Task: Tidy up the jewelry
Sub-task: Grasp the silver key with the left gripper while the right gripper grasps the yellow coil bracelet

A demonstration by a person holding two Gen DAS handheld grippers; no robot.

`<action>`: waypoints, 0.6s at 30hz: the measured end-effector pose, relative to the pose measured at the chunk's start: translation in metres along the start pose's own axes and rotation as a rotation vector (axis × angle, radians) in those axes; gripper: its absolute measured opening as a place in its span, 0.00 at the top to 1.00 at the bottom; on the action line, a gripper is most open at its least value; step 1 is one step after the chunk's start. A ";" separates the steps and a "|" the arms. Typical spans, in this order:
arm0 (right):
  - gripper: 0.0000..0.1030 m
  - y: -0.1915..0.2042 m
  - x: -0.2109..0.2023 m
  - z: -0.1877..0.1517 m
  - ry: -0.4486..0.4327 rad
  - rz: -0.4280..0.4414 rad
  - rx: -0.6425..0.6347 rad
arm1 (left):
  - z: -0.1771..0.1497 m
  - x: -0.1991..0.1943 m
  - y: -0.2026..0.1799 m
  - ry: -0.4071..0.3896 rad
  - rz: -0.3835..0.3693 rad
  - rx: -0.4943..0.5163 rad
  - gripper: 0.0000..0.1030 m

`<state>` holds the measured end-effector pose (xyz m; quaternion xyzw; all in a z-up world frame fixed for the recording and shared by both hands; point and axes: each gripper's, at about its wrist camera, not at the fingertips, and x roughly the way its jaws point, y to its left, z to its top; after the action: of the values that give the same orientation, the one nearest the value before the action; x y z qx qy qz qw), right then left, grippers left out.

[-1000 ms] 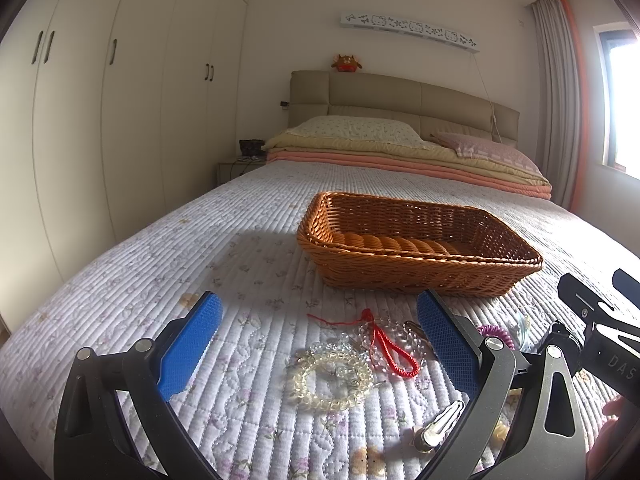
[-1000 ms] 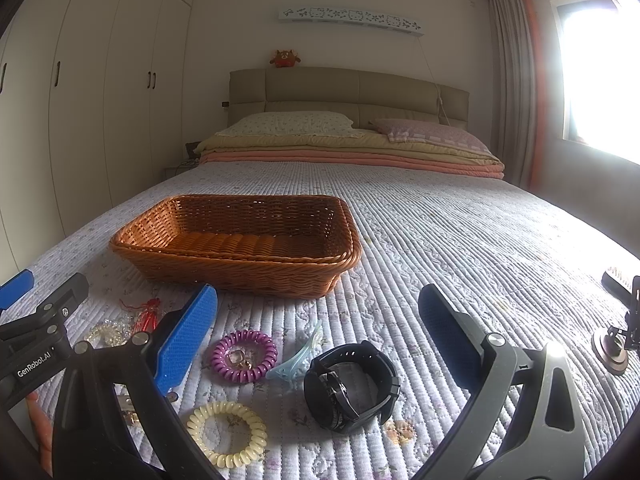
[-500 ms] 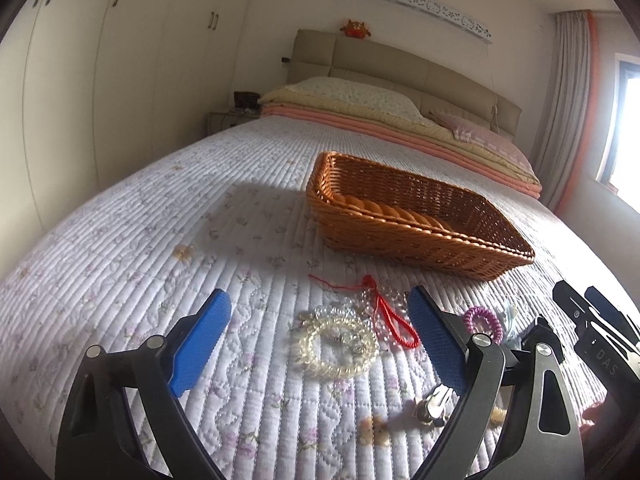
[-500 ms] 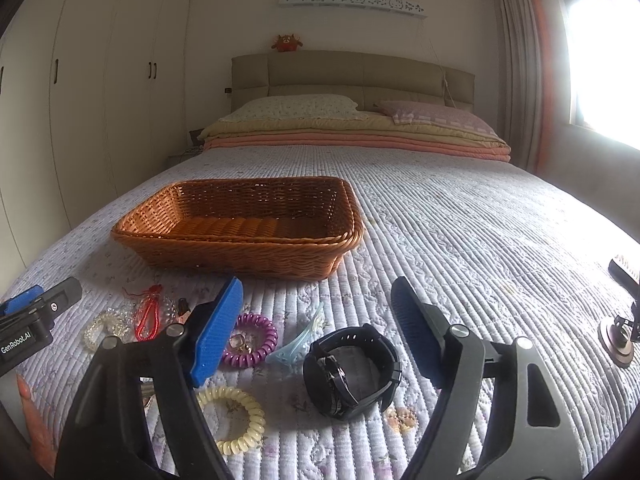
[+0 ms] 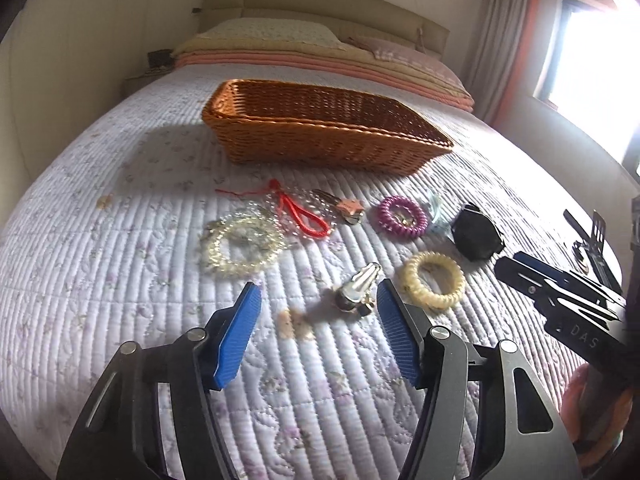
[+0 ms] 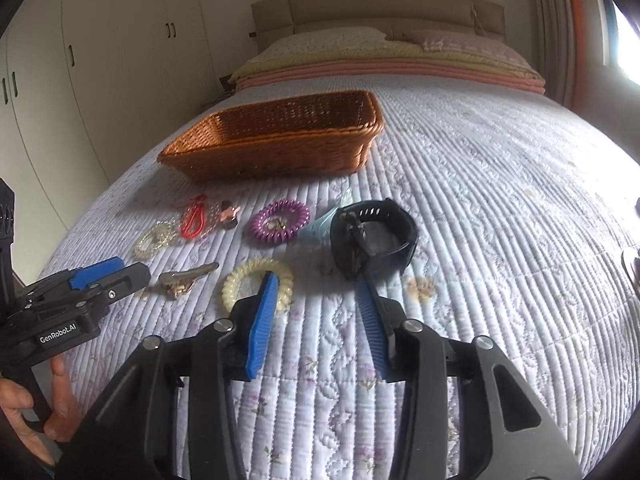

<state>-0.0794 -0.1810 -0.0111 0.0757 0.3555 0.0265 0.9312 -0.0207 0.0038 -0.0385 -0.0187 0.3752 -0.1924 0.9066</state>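
Both claws apart, closing, nothing gripped: left claw [image 5: 316, 312] by silver clip [image 5: 357, 286], right claw [image 6: 320, 300] between yellow coil [image 6: 256, 282] and watch [image 6: 374, 236].

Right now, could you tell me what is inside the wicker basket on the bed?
Nothing shows inside the wicker basket: the right wrist view shows only bare woven floor and far wall. Its near wall hides the front strip of the floor, so something small and flat there cannot be ruled out.
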 end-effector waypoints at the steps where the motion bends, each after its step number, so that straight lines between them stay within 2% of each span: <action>1: 0.67 0.002 0.004 0.000 0.017 -0.003 -0.002 | 0.000 0.002 -0.003 0.010 -0.011 0.016 0.46; 4: 0.70 0.009 0.016 0.001 0.060 0.024 -0.007 | -0.001 0.008 -0.009 0.035 -0.030 0.064 0.52; 7: 0.70 0.015 0.024 0.004 0.095 0.015 -0.023 | 0.001 0.010 -0.005 0.051 -0.070 0.059 0.59; 13: 0.70 0.018 0.041 0.011 0.149 -0.004 -0.026 | 0.018 0.026 0.009 0.117 -0.186 0.056 0.61; 16: 0.72 0.021 0.047 0.013 0.164 -0.023 -0.041 | 0.018 0.037 0.003 0.159 -0.188 0.098 0.61; 18: 0.78 0.024 0.049 0.014 0.162 -0.036 -0.057 | 0.018 0.041 0.001 0.163 -0.187 0.112 0.61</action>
<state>-0.0337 -0.1544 -0.0293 0.0402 0.4301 0.0259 0.9015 0.0186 -0.0118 -0.0532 0.0128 0.4327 -0.2977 0.8509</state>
